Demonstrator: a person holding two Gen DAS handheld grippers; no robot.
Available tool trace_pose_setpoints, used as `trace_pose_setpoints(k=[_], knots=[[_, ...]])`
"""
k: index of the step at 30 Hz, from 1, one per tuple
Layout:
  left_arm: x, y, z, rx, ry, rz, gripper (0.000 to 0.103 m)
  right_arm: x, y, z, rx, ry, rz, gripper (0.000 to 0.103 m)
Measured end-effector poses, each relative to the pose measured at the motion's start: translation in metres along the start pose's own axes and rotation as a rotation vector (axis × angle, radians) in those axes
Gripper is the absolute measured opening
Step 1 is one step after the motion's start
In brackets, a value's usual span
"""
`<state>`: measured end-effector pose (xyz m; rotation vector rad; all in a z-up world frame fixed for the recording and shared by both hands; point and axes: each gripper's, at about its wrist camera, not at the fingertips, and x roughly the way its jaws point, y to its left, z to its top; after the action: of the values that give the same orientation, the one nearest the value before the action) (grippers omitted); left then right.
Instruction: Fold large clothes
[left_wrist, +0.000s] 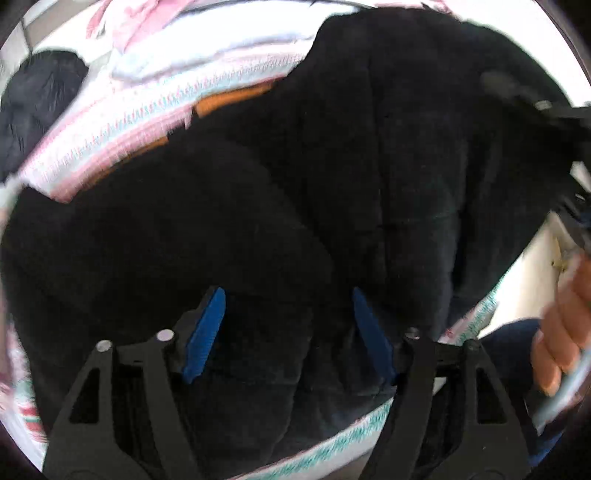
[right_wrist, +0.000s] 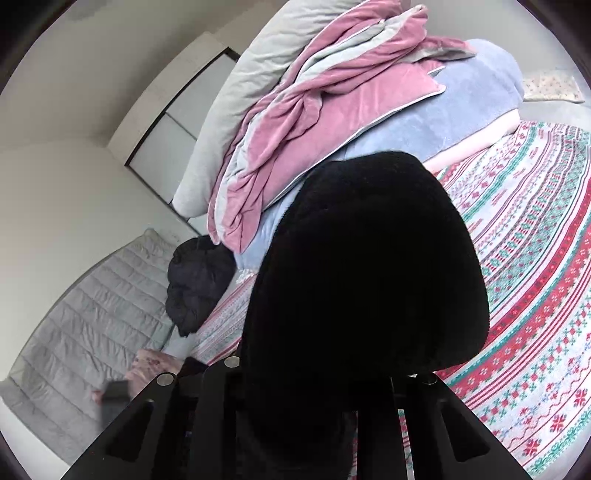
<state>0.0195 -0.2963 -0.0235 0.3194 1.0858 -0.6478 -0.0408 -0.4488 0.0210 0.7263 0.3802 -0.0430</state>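
Patterned bedspread (right_wrist: 524, 295) below; right gripper (right_wrist: 317, 417) pinching black garment (right_wrist: 369, 277), my left gripper (left_wrist: 288, 332) gaping above it; next, grab opposite edge.

Left tongs (left_wrist: 288, 332): black linkage arms, silver pivot screws, ribbed blue pads (left_wrist: 205, 332). Right tongs (right_wrist: 314, 424): matching black arms and screws.

A home bedroom: patterned bedsheet (right_wrist: 535, 258), heaped pink and blue blankets (right_wrist: 332, 99), grey quilted mattress pad (right_wrist: 92, 314).
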Motion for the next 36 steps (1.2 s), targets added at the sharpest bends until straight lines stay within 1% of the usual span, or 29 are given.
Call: trace_pose_setpoints(k=[1,4,5,7,9,10,13,15,16,18,20,21,22,23,25,26,28,29,31,32,33,34,35,36], knots=[[0.005,-0.001,-0.002,-0.009,0.0,0.001,0.076,0.0,0.003,-0.002,-0.017,0.001,-0.003,0.023],[0.002,-0.01,-0.005,0.011,-0.02,0.055,0.076,-0.003,0.021,-0.008,-0.11,-0.019,-0.015,0.023],[0.001,-0.011,-0.005,0.012,-0.022,0.055,0.076,-0.003,0.026,-0.01,-0.141,-0.025,-0.016,0.023],[-0.004,-0.006,-0.006,0.004,-0.028,0.021,0.076,-0.004,0.03,-0.012,-0.175,-0.036,-0.034,0.023],[-0.02,0.008,-0.01,-0.031,-0.038,-0.029,0.075,-0.007,0.026,-0.01,-0.171,-0.041,-0.04,0.023],[-0.03,0.012,-0.015,-0.033,-0.041,-0.032,0.075,-0.008,0.022,-0.007,-0.156,-0.04,-0.037,0.023],[-0.045,0.001,-0.033,0.032,-0.085,0.019,0.075,-0.009,0.01,-0.003,-0.107,-0.033,-0.031,0.023],[-0.037,-0.01,-0.041,0.049,-0.078,0.044,0.075,-0.008,0.01,-0.004,-0.099,-0.03,-0.035,0.023],[-0.029,-0.012,-0.043,0.041,-0.081,0.063,0.076,-0.007,0.013,-0.005,-0.106,-0.029,-0.037,0.023],[-0.016,-0.015,-0.041,0.025,-0.073,0.075,0.077,-0.006,0.024,-0.01,-0.143,-0.033,-0.043,0.023],[-0.015,-0.015,-0.037,0.016,-0.063,0.066,0.077,-0.007,0.04,-0.015,-0.215,-0.05,-0.068,0.023],[-0.017,-0.012,-0.037,0.016,-0.057,0.049,0.077,-0.008,0.044,-0.016,-0.237,-0.055,-0.076,0.023],[-0.019,-0.003,-0.034,0.015,-0.048,0.022,0.077,-0.008,0.049,-0.018,-0.256,-0.062,-0.087,0.023],[-0.027,0.008,-0.029,-0.003,-0.042,-0.021,0.075,-0.01,0.053,-0.019,-0.272,-0.067,-0.103,0.023],[-0.044,0.033,-0.028,-0.05,-0.057,-0.07,0.073,-0.012,0.054,-0.018,-0.276,-0.069,-0.119,0.023],[-0.053,0.046,-0.031,-0.069,-0.088,-0.058,0.073,-0.013,0.053,-0.018,-0.269,-0.067,-0.124,0.023],[-0.078,0.073,-0.038,-0.093,-0.152,-0.002,0.073,-0.014,0.053,-0.019,-0.273,-0.069,-0.141,0.023],[-0.085,0.084,-0.042,-0.11,-0.165,0.006,0.073,-0.014,0.056,-0.02,-0.291,-0.074,-0.152,0.023],[-0.095,0.117,-0.051,-0.184,-0.171,-0.013,0.073,-0.013,0.066,-0.023,-0.342,-0.089,-0.169,0.023],[-0.094,0.137,-0.059,-0.242,-0.166,-0.035,0.073,-0.014,0.075,-0.027,-0.381,-0.104,-0.179,0.023],[-0.092,0.148,-0.062,-0.286,-0.158,-0.044,0.073,-0.014,0.086,-0.031,-0.426,-0.121,-0.187,0.023],[-0.089,0.166,-0.07,-0.336,-0.142,-0.036,0.073,-0.014,0.096,-0.036,-0.465,-0.138,-0.193,0.023],[-0.088,0.174,-0.078,-0.368,-0.134,-0.024,0.073,-0.015,0.111,-0.044,-0.526,-0.166,-0.199,0.023],[-0.09,0.187,-0.083,-0.401,-0.141,-0.02,0.073,-0.015,0.122,-0.051,-0.571,-0.182,-0.2,0.023]])
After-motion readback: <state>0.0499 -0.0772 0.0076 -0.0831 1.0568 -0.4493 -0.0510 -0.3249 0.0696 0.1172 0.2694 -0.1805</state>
